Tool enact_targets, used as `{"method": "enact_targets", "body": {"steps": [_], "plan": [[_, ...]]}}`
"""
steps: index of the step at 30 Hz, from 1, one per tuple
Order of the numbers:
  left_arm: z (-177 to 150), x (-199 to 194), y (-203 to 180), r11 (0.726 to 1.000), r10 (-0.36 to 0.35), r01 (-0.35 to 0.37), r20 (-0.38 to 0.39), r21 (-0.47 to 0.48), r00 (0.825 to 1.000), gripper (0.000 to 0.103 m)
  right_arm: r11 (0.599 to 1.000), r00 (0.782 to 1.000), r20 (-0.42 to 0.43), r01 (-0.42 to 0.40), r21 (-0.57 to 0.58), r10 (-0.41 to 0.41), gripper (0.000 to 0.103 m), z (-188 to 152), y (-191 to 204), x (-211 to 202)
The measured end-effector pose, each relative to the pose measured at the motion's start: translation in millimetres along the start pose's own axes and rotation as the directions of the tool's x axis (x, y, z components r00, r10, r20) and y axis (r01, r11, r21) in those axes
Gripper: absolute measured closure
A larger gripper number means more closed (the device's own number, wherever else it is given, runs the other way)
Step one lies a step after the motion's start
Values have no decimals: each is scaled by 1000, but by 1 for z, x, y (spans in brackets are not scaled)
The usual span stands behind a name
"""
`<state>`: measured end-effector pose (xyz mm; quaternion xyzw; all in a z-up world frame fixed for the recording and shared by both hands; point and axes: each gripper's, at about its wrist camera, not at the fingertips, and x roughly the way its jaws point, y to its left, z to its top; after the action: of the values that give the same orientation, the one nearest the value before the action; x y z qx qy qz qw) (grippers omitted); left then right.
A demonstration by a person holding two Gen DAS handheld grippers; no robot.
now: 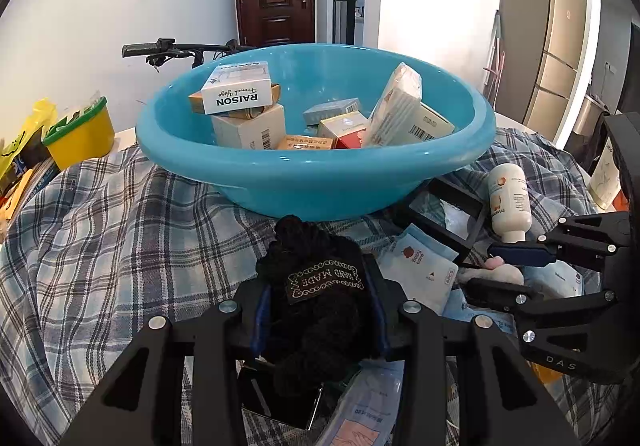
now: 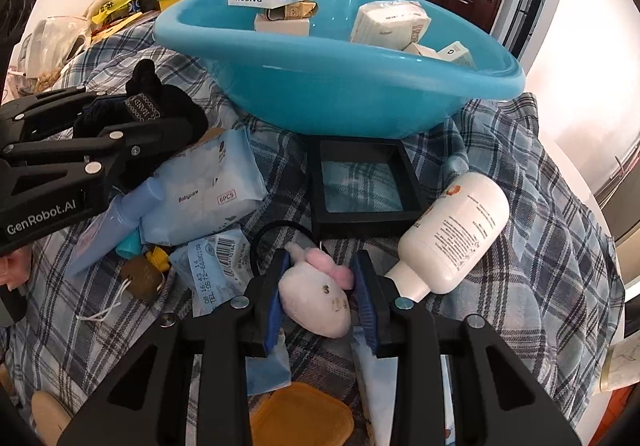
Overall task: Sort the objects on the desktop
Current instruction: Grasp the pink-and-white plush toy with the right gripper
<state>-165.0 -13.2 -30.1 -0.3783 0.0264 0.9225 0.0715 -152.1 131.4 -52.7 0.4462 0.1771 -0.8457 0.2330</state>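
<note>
The black knitted item (image 1: 316,302) with a "HAND MADE" label sits clamped in the left tool (image 1: 318,310), lifted just short of the blue basin (image 1: 312,174) at the far middle of the plaid-covered desk (image 1: 100,214). The right tool (image 2: 318,294) straddles a small white plush (image 2: 316,302) lying on the desk near a white bottle (image 2: 452,234); its jaws look narrow but seemingly not yet pinching. Likely best: close squarely on the plush's body, lift clear of the bottle, then carry both over the basin rim.

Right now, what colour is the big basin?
Turquoise blue basin, clearest in the left wrist view.
</note>
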Motion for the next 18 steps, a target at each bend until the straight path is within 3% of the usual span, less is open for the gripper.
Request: {"method": "enact_targets", "body": {"steps": [6, 8, 9, 12, 18], "plan": [[0, 0, 1, 1000, 2, -2, 2, -14, 1000, 61, 997, 999, -34, 25, -75, -28, 67, -8, 6, -4], [1, 0, 1, 1000, 0, 0, 0, -11, 1000, 61, 996, 999, -28, 34, -79, -37, 77, -8, 7, -5], [1, 0, 0, 1000, 0, 0, 1, -9, 1000, 61, 996, 999, -21, 37, -76, -39, 77, -8, 6, -6], [0, -2, 0, 1000, -1, 2, 7, -12, 1000, 61, 999, 1000, 8, 11, -39, -10, 77, -6, 2, -11], [0, -8, 1, 1000, -13, 14, 28, -22, 1000, 60, 995, 990, 126, 54, 79, -64, 77, -1, -18, -32]]}}
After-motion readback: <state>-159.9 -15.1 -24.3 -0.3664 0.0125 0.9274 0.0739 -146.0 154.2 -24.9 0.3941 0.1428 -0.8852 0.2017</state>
